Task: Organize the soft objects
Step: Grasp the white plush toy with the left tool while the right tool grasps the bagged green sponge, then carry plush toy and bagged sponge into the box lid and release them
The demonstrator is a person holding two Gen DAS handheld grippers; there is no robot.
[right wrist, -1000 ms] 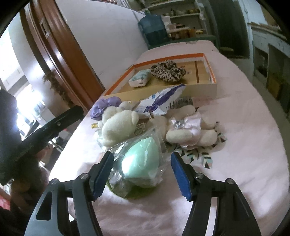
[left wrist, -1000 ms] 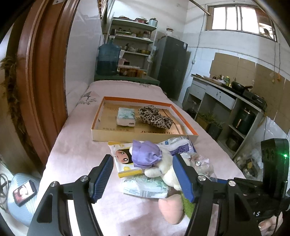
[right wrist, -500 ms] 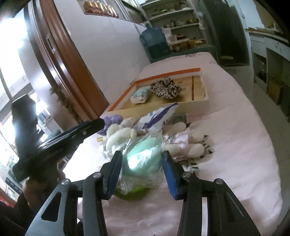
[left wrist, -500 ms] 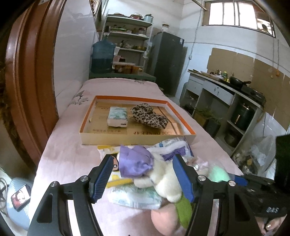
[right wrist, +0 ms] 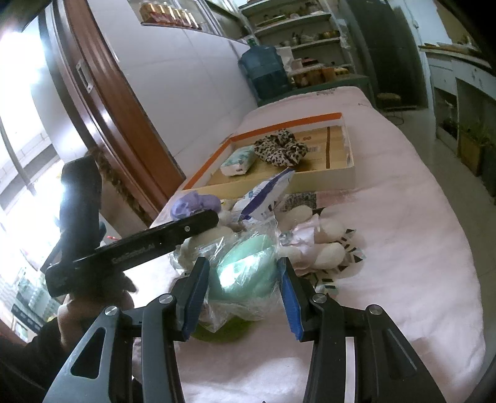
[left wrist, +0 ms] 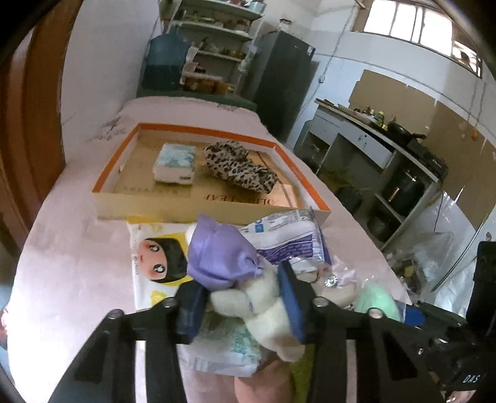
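Scrunchie [left wrist: 240,169] right of pack [left wrist: 174,163], in tray [left wrist: 105,169]

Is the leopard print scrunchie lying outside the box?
No, the scrunchie lies inside the box beside the tissue pack.

Kitchen corner, daylight from high windows.
White walls; a high window [left wrist: 415,28] is bright at upper right. Open shelves [left wrist: 214,40] with jars at the back, blue water jug [left wrist: 162,62] beside them, dark fridge [left wrist: 285,83]. Counter with stove [left wrist: 427,158] on right. Brown wooden door frame [right wrist: 102,102] on left. Pale tiled floor [right wrist: 434,136].
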